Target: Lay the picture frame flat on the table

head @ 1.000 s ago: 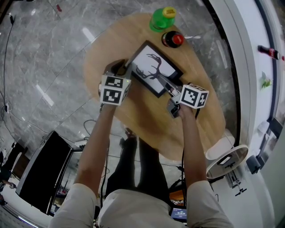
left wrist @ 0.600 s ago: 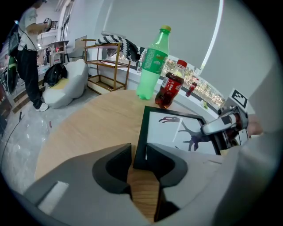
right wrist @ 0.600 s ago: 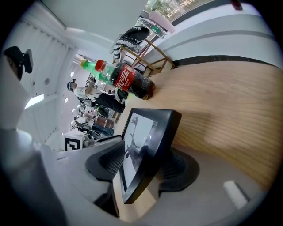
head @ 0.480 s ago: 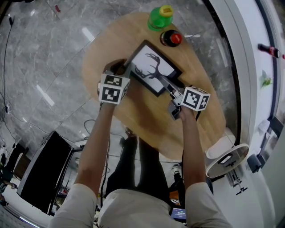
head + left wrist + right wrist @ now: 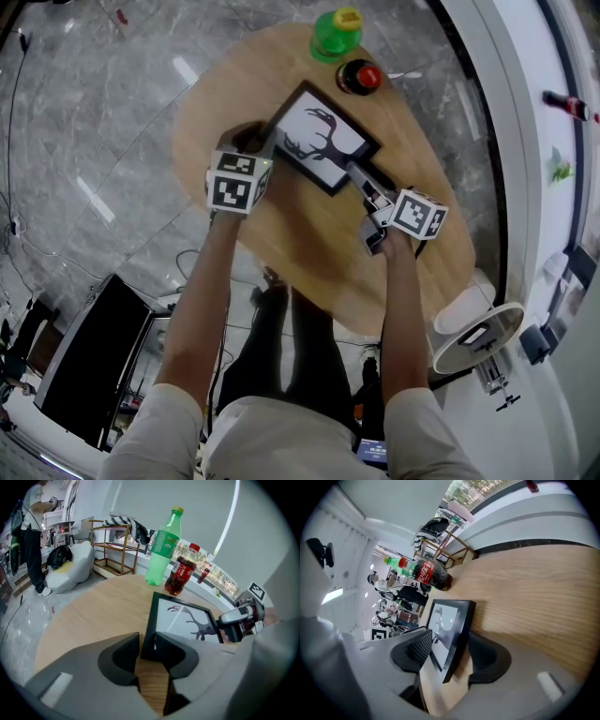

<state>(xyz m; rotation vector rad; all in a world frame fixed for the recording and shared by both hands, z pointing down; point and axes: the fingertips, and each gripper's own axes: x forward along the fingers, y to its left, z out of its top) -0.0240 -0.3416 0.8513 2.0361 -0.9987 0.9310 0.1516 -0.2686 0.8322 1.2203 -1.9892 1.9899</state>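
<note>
Picture frame (image 5: 319,141), one only, black-rimmed with a stag's silhouette on white, lies face up and low on the round wooden worktop (image 5: 309,244), held at two corners. At the left, the left tongs (image 5: 146,646) have their jaws drawn narrow about the frame's near corner, the rim wedged between them. Beyond the frame's far edge stand two bottles, upright and close together: a green bottle (image 5: 337,33) with a yellow cap, and just right of it a dark cola bottle (image 5: 361,80) with a red cap. At the right, the right tongs (image 5: 450,653), rolled on their side, clasp the opposite corner, one jaw over the glass and the other beneath the rim.
</note>
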